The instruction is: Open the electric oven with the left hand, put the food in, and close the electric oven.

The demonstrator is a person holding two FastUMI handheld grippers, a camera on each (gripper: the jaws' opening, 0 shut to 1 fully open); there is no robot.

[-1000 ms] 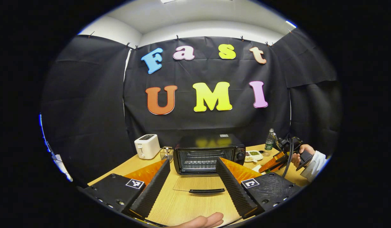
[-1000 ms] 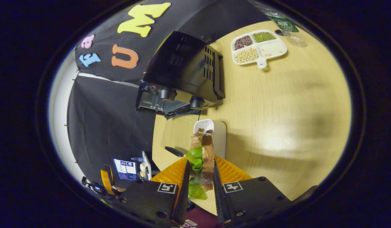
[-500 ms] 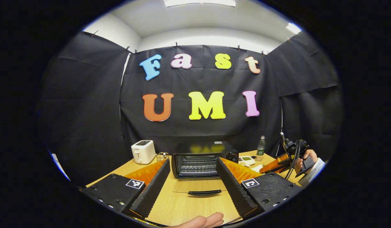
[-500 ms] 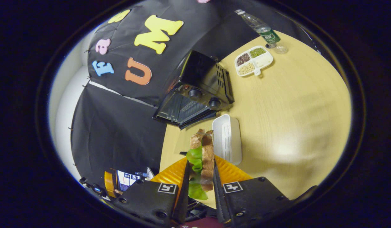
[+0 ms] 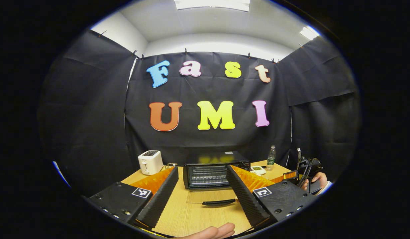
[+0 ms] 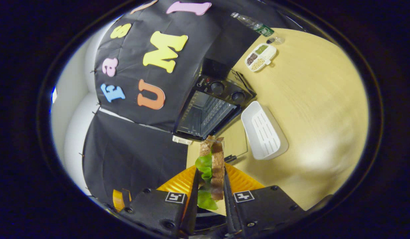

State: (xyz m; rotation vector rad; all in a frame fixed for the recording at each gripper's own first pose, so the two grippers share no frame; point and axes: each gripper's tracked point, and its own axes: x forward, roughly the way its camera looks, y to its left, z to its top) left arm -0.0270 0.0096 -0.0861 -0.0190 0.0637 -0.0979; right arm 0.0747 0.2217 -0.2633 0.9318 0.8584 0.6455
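The black electric oven (image 5: 208,174) stands at the back of the wooden table, its glass door (image 5: 208,196) folded down flat with the handle toward me. My left gripper (image 5: 201,199) is open, held back from the door with nothing between its fingers. My right gripper (image 6: 210,174) is shut on a sandwich (image 6: 212,162) of brown bread and green lettuce, held upright. Beyond the sandwich lies the open oven (image 6: 213,109), its rack visible. In the left gripper view the right gripper (image 5: 299,172) and the hand holding it sit at the far right.
A white toaster (image 5: 150,162) stands left of the oven. A white ribbed tray (image 6: 264,130) lies beside the oven door. Farther off are a divided dish of beans (image 6: 260,56) and a water bottle (image 6: 255,25). A fingertip (image 5: 211,231) shows at the bottom edge.
My left gripper has drawn back from the oven and tilted up. My right gripper, still holding the sandwich, has swung round so the oven's open front now faces it.
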